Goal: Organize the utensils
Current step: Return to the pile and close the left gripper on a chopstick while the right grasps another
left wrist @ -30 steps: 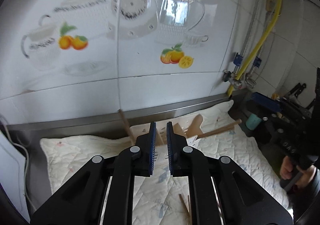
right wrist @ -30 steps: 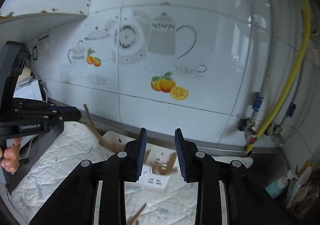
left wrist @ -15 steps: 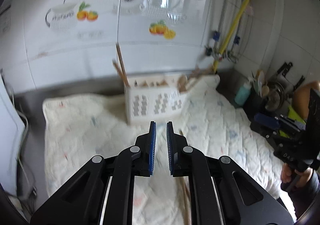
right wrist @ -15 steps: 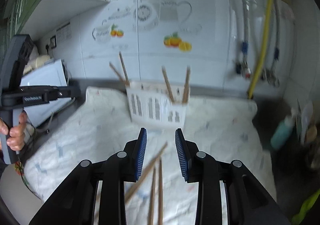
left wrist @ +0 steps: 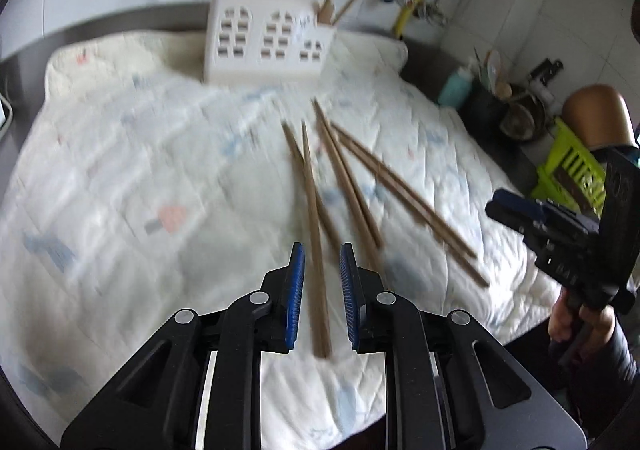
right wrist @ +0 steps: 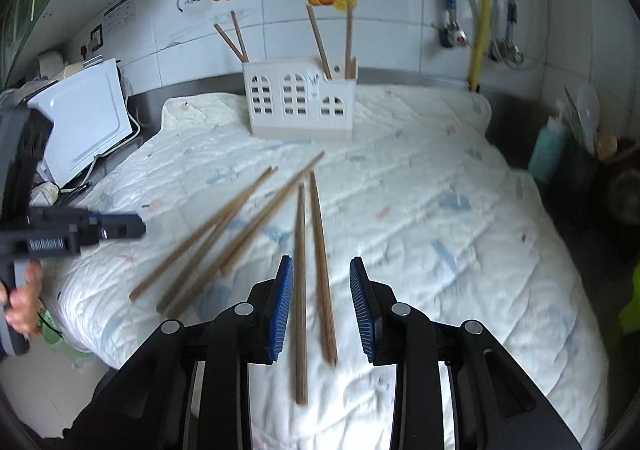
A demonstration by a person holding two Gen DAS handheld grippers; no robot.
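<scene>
Six-odd blurred chopsticks (right wrist: pixel 316 250) loose on quilt (right wrist: pixel 440 209); left gripper (left wrist: pixel 322 278), right gripper (right wrist: pixel 322 290) fingers parted, empty.

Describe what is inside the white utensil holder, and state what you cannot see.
Four wooden chopsticks stand in the white utensil holder: two at its left end, two at its right. Their lower ends are hidden by its walls, as is anything lying at the bottom.

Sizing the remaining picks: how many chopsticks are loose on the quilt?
6 chopsticks on the quilt: two lie between the open fingers of the right hand-held gripper, and four fan out to their left, overlapping. Motion blur could hide another.
</scene>
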